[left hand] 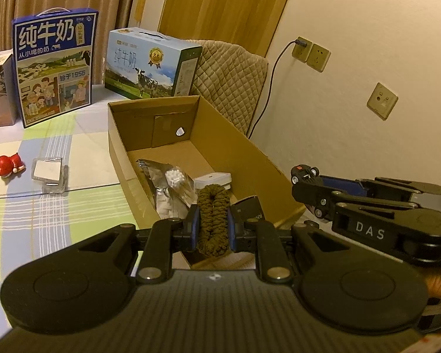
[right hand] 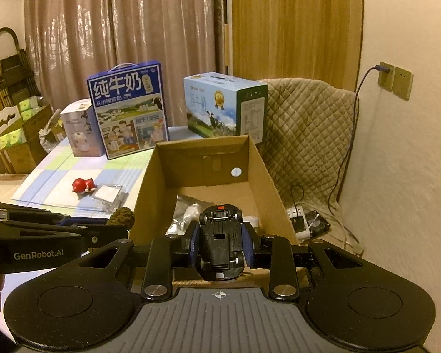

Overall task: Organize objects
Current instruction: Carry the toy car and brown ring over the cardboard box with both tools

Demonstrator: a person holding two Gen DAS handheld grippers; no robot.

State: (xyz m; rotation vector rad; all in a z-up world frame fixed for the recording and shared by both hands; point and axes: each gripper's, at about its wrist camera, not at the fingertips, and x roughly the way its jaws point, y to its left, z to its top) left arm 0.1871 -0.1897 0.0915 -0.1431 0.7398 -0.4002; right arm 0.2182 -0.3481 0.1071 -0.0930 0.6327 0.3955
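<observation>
Over the cardboard box point(left hand: 208, 147), the left claw point(left hand: 213, 229) pinches a brown scrunchie point(left hand: 213, 220); the right claw point(right hand: 220, 244) clamps a toy car point(right hand: 220, 244).

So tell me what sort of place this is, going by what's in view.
Most likely a room in a home, not a lab or shop. Full-length curtains hang behind a table under a checked cloth, a quilted throw is draped at the right, and milk gift cartons stand on the table.
</observation>
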